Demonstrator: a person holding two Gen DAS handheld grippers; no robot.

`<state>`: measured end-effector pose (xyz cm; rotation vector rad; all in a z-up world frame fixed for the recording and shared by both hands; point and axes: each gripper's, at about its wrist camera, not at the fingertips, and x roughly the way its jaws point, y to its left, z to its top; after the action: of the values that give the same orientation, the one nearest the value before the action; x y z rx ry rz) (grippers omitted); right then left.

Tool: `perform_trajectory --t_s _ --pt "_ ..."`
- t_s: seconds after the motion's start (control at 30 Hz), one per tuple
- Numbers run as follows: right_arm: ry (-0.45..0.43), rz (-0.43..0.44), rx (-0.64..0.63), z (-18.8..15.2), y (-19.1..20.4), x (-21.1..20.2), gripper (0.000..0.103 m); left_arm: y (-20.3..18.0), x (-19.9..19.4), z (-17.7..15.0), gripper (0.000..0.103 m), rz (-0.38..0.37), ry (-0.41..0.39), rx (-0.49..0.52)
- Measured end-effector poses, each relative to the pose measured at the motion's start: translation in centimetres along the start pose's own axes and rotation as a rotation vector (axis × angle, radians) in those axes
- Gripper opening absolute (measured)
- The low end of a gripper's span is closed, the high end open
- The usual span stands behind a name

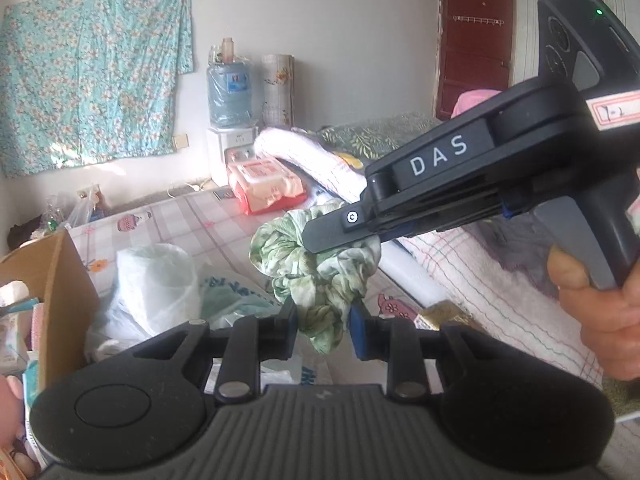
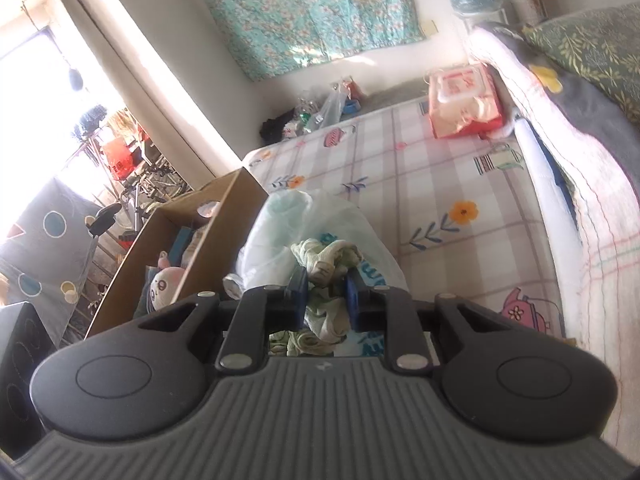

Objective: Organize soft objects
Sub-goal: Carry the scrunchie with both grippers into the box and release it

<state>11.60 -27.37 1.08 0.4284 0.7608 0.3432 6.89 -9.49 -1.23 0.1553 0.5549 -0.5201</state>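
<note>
A crumpled green leaf-print cloth (image 1: pixel 296 264) hangs above the chequered mattress (image 1: pixel 192 220), held from two sides. At the bottom of the left wrist view, my left gripper (image 1: pixel 322 324) is shut on the cloth's lower end. My right gripper (image 1: pixel 320 238) reaches in from the right, held by a hand (image 1: pixel 600 320), and is shut on the cloth's upper part. The right wrist view shows the same cloth (image 2: pixel 328 260) bunched between the pads of my right gripper (image 2: pixel 326 296), spilling out in front of them and behind.
A white plastic bag (image 1: pixel 156 280) lies under the cloth, next to an open cardboard box (image 2: pixel 192 240) with a plush toy (image 2: pixel 164 284) inside. A red wet-wipes pack (image 2: pixel 464 100) and folded blankets (image 1: pixel 304 156) sit farther back. A water dispenser (image 1: pixel 230 96) stands by the wall.
</note>
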Motion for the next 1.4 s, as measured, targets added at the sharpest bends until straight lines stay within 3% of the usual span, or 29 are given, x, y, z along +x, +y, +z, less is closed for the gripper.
perform_trajectory --t_s 0.27,0.6,0.8,1.0,1.1,1.17,1.23,1.4 --pt "-0.006 0.11 -0.123 2.0 8.8 0.9 0.019 4.9 -6.9 -0.2 0.028 0.09 -0.08 -0.097" --pt "0.201 0.25 -0.159 0.3 19.3 7.7 0.019 13.6 -13.7 -4.7 0.029 0.181 -0.02 -0.269" --pt "0.338 0.226 -0.172 -2.2 22.8 14.0 0.02 17.9 -13.3 -7.4 0.029 0.208 0.06 -0.366" --pt "0.413 0.186 -0.234 -3.2 24.4 18.0 0.02 19.6 -12.3 -9.2 0.03 0.214 0.14 -0.384" --pt "0.451 0.163 -0.281 -3.7 25.0 19.7 0.021 20.0 -11.7 -9.7 0.036 0.209 0.168 -0.386" --pt "0.472 0.144 -0.32 -3.8 24.9 20.8 0.019 20.0 -11.6 -9.8 0.051 0.219 0.175 -0.378" --pt "0.478 0.138 -0.368 -4.0 25.3 21.4 0.021 19.8 -11.7 -9.9 0.057 0.235 0.17 -0.369" --pt "0.51 0.103 -0.442 -4.5 26.1 22.6 0.025 19.9 -11.9 -9.7 0.057 0.235 0.175 -0.361"
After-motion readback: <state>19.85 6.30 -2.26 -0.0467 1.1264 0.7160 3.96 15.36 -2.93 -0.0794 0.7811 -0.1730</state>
